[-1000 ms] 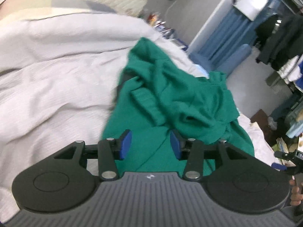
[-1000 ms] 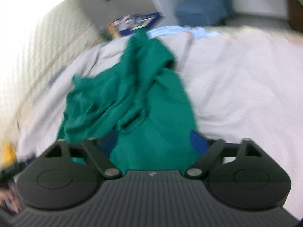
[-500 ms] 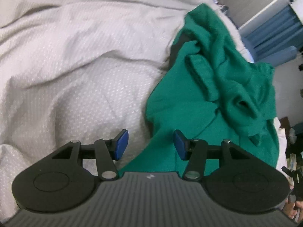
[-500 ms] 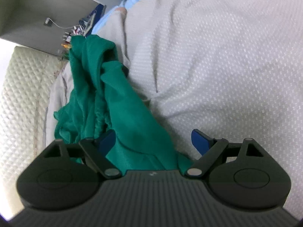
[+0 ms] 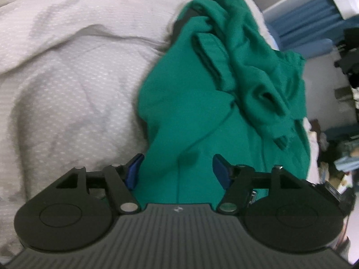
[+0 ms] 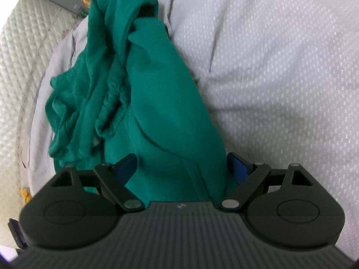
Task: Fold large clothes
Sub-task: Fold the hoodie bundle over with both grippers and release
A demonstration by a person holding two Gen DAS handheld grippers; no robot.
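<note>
Both of your grippers hang over the near end of the green garment [image 5: 202,116], and neither has hold of it. Your left gripper [image 5: 178,170] has just been opening; its blue pads stand spread, with a flat stretch of the cloth and a seam line between them, and no pad pressing on it. Your right gripper [image 6: 182,165] is spread wide too, straddling the narrow near end of the same cloth, its pads clear on either side.

Watch the layers. The near part looks like a single smooth panel, but it narrows and doubles over at its edges, so a close from here could pinch one layer only, or catch the grey-white bedcover [image 5: 67,89] under it and drag the two up together. In the right view the cloth edge sits just beside the right-hand pad, so a small drift sideways could leave that pad closing on bedcover alone.

Farther out the garment is bunched: a sleeve or cuff lies folded over the body, with rolls and twists heaped toward the far end. Lift the near end fast and that heap will probably slide and tangle rather than spread, and the fold will come out crooked.

No containers are in view; the garment lies loose on the bedcover. Beyond it a quilted headboard [image 6: 29,51] and blurred room clutter show.
</note>
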